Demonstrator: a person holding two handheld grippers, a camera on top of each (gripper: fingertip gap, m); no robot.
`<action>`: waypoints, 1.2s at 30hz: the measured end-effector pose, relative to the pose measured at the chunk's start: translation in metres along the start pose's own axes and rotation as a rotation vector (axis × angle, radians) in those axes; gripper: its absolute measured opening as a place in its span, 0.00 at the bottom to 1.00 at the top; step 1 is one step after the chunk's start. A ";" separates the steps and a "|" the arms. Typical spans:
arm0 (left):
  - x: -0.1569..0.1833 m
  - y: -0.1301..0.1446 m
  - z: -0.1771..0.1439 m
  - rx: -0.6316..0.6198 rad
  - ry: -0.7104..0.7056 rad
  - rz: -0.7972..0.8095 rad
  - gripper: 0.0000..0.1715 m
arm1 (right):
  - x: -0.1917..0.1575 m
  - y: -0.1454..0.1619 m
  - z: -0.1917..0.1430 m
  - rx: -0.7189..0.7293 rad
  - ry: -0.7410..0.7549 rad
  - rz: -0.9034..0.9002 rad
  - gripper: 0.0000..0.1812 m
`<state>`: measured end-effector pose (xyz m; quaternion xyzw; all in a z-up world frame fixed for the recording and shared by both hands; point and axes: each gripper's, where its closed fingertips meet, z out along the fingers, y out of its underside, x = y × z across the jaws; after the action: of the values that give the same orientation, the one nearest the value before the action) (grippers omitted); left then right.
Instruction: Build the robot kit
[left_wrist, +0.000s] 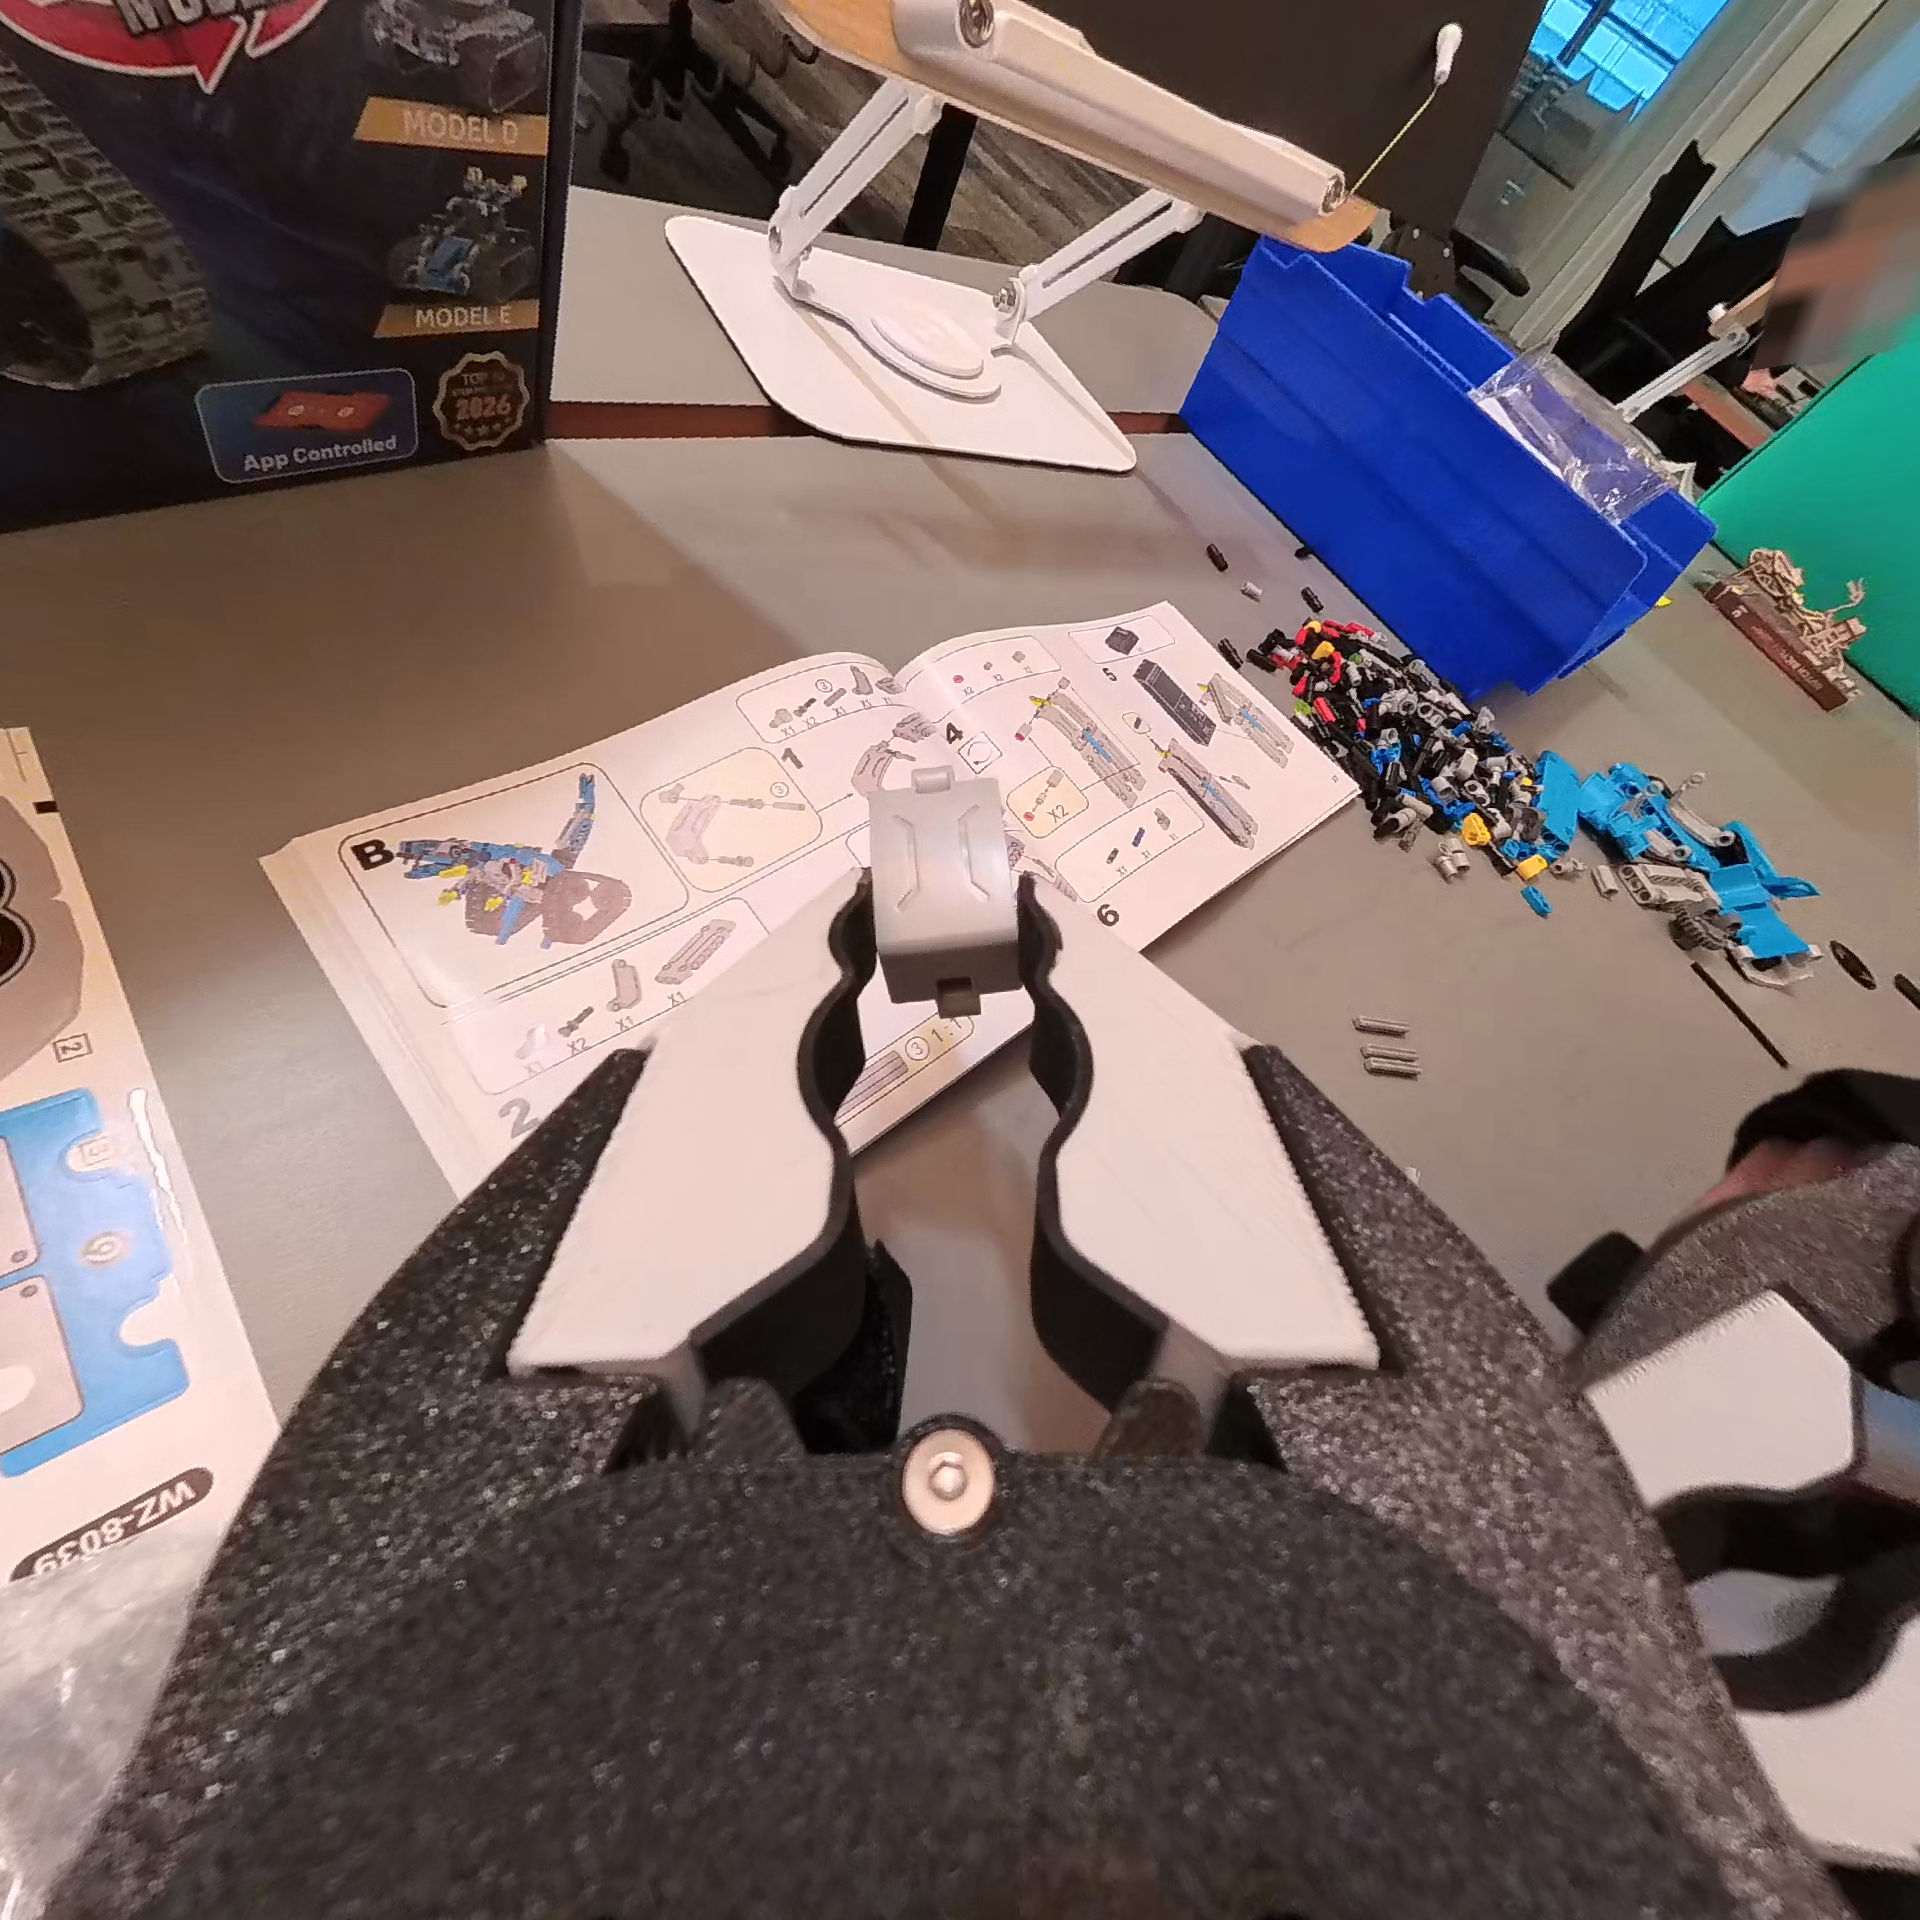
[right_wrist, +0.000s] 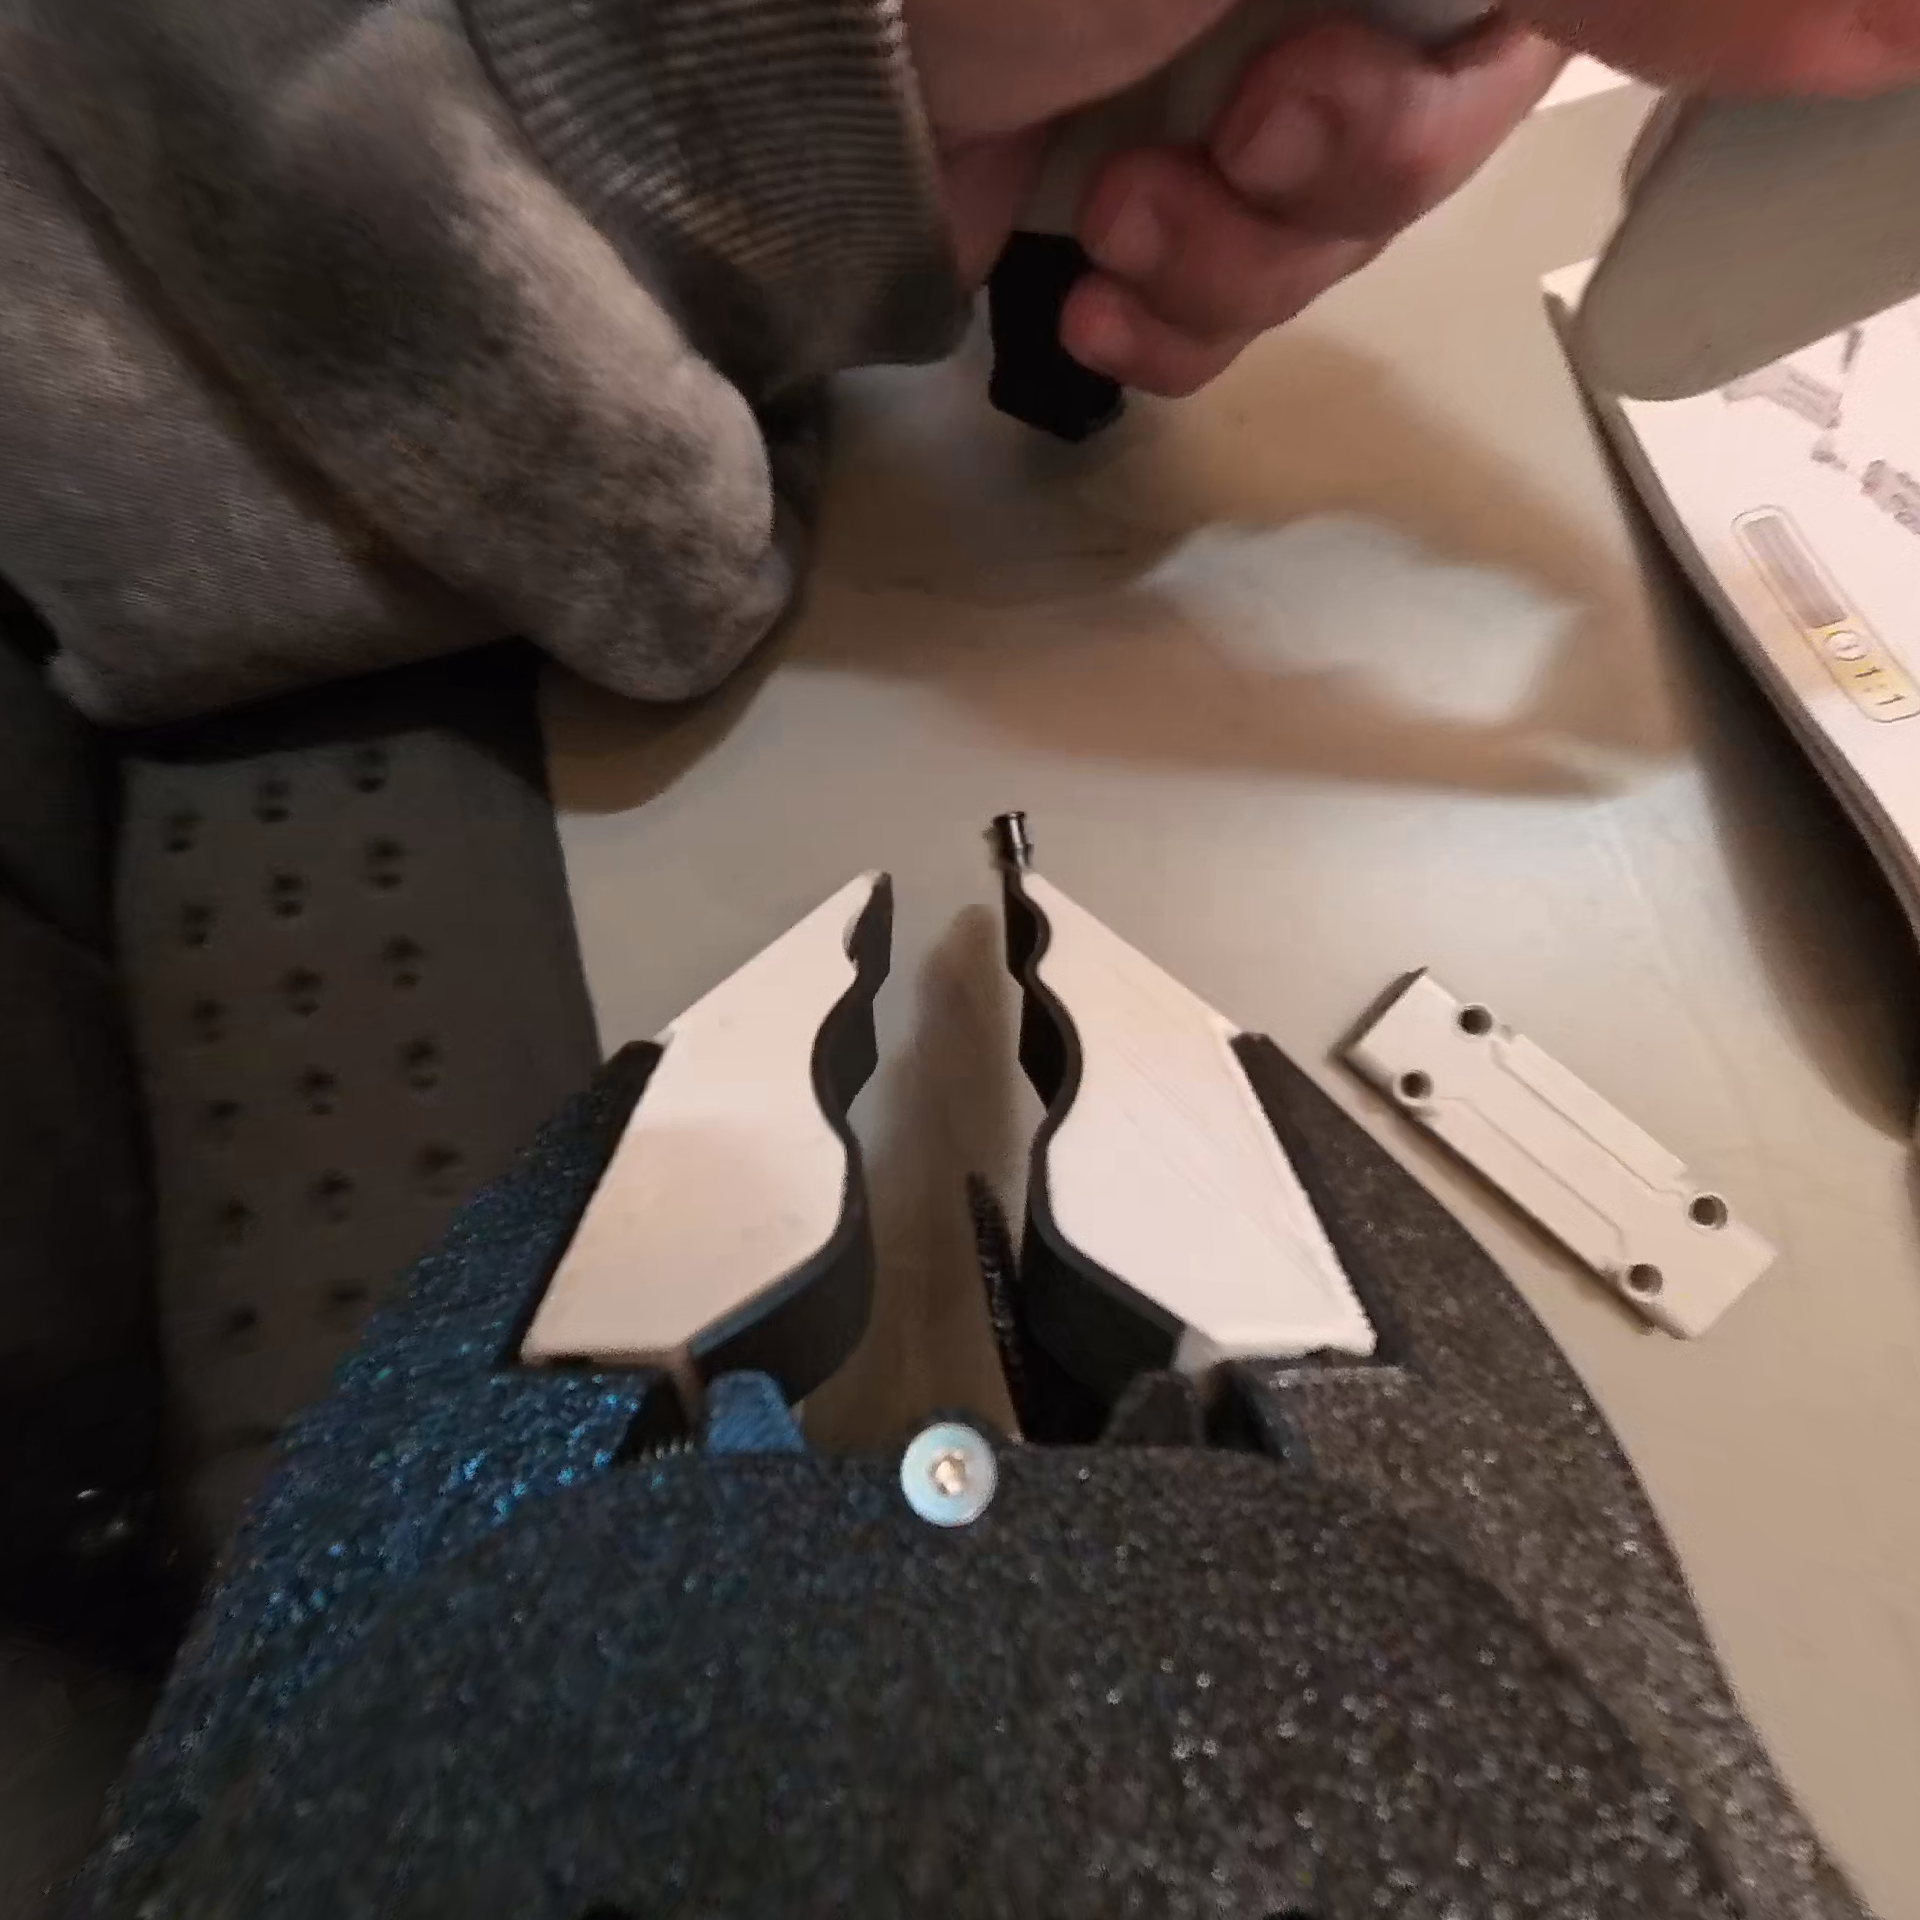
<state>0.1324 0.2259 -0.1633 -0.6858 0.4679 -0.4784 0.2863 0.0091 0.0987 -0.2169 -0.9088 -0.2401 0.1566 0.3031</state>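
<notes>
Two grippers: left gripper (left_wrist: 943, 902) clamps grey block (left_wrist: 940, 883) above booklet (left_wrist: 727, 831); right gripper (right_wrist: 943, 891) apart, bare table (right_wrist: 1195, 852) ahead.

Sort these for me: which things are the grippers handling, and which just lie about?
Handled: grey panel piece, clamped in left gripper; small black pin, at tip of open right gripper.
Lying about: instruction booklet, pile of parts, blue bin, flat grey plate.
</notes>
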 end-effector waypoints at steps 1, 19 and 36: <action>0.001 0.000 0.000 0.000 0.003 0.000 0.15 | -0.005 0.001 0.001 -0.003 -0.016 -0.004 0.11; 0.007 -0.004 -0.003 0.017 0.034 -0.018 0.15 | 0.010 -0.012 0.025 -0.005 0.049 0.026 0.16; 0.005 -0.007 -0.006 0.030 0.042 -0.038 0.15 | 0.012 -0.015 0.029 0.096 0.128 0.006 0.04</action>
<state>0.1301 0.2244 -0.1533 -0.6800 0.4535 -0.5049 0.2775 0.0014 0.1293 -0.2320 -0.9021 -0.2098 0.1104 0.3605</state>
